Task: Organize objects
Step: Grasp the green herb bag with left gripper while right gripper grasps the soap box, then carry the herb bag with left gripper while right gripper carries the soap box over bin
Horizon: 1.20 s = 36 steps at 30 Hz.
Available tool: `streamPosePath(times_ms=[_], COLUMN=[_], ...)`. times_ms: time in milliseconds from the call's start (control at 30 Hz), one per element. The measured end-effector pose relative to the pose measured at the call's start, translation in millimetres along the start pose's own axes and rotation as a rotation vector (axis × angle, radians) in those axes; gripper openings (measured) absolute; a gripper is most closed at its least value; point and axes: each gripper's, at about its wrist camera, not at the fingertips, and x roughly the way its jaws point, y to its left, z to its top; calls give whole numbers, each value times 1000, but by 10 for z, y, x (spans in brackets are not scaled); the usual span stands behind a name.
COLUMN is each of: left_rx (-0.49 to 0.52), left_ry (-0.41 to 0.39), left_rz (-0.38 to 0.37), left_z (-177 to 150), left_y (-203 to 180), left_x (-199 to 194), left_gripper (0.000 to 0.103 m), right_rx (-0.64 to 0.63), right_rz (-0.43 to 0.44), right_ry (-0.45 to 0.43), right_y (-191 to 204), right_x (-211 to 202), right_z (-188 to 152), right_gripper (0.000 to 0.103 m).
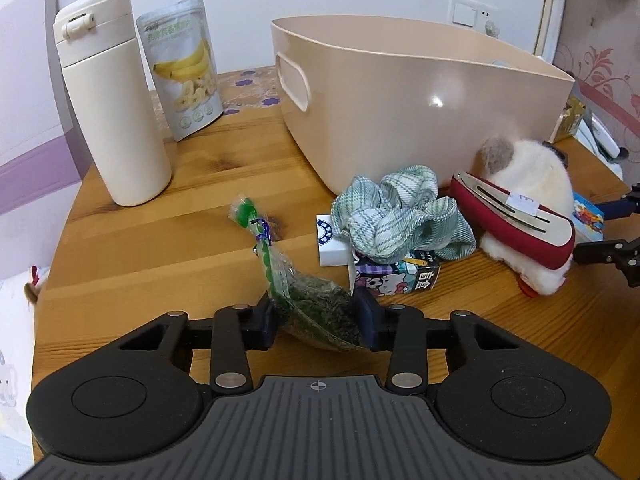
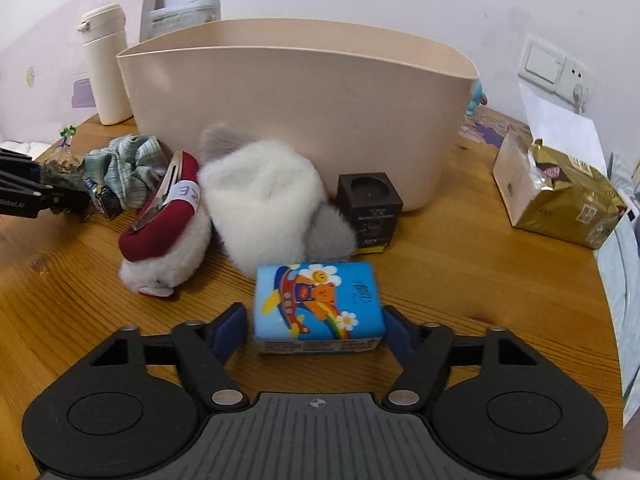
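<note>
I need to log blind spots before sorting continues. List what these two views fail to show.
- Inside of the tub: both views, hidden by its own walls.
- Small cartoon box: left view, mostly covered by the green checked cloth.
- Blue figure: right view, mostly behind the tub.
- Right gripper around the blue packet: contact unclear.

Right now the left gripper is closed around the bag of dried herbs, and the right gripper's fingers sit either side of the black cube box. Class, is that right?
Not quite. The left gripper does pinch the bag of dried herbs, but the right gripper brackets the blue tissue pack, as the right wrist view shows. The black cube box stands farther back, beside the beige basket.
</note>
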Motion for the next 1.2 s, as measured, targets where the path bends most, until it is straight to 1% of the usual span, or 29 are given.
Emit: streamPosePath(times_ms=[33, 167, 233, 367, 533, 700, 900, 1200], left_rx=[1, 5, 3, -2, 5, 25, 56, 107], left_ry=[0, -1, -5, -18, -42, -80, -142, -235], left_rz=[0, 5, 20, 25, 32, 33, 29, 31], left_z=[0, -2, -13, -37, -24, 46, 225, 629], left_y=[1, 0, -1, 17, 22, -13, -69, -169], left_x=[-1, -8, -25, -93, -232, -393, -589, -805], left_gripper=[40, 39, 39, 38, 38, 38, 38, 38], right_rx=[-5, -19, -16, -11, -6, -11, -17, -12], right_rz=[5, -6, -8, -1, -1, -15, -45, -83], right_ry=[-3, -10, -11, -23, -62, -104, -165, -246], right_y=[9, 29, 21, -4, -42, -87, -144, -269], right_x=[-9, -29, -41, -103, -255, -434, -598, -789], right_z=[-3, -21, -31, -51, -44, 32, 149, 405], right_gripper=[63, 62, 62, 61, 61, 61, 61, 62])
